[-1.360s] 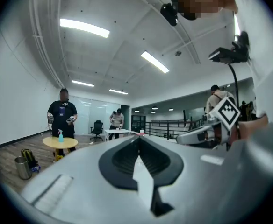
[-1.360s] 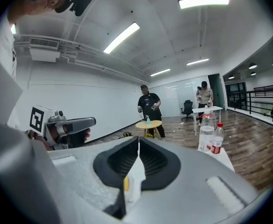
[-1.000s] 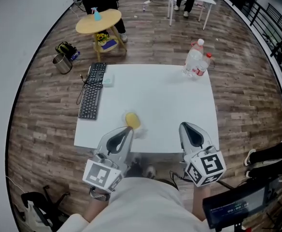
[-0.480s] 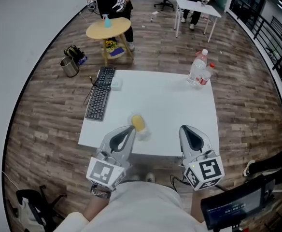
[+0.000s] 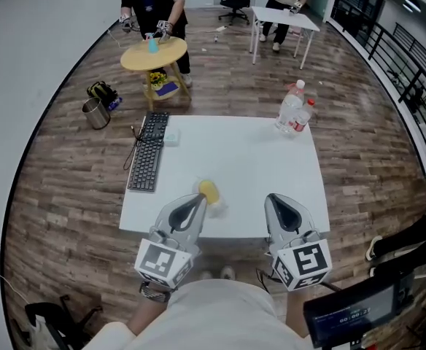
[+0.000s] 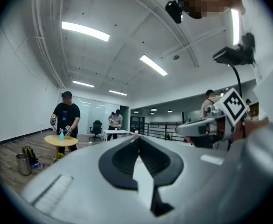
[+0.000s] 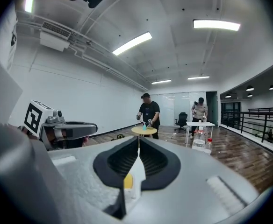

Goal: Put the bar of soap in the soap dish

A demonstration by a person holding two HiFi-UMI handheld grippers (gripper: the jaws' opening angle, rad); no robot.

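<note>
A yellow bar of soap (image 5: 208,190) lies near the front edge of the white table (image 5: 249,159). A pale clear soap dish (image 5: 217,207) sits just in front of it; whether the soap rests partly on the dish I cannot tell. My left gripper (image 5: 200,198) is shut and empty, its tip just left of the dish. My right gripper (image 5: 271,198) is also shut and empty, further right over the table's front edge. In the right gripper view the soap (image 7: 127,181) shows below the closed jaws of the right gripper (image 7: 139,140). The left gripper (image 6: 137,139) points level, with only bare table under it.
A black keyboard (image 5: 149,161) and a small white box (image 5: 171,138) lie at the table's left. Two plastic bottles (image 5: 293,108) stand at its far right corner. Beyond are a round yellow table (image 5: 153,53) with a person, a metal bucket (image 5: 96,114) and a white desk (image 5: 284,17).
The head view has shifted, and the right gripper has drifted slightly left and up. The soap and dish have stayed in place on the table, and both grippers remain shut.
</note>
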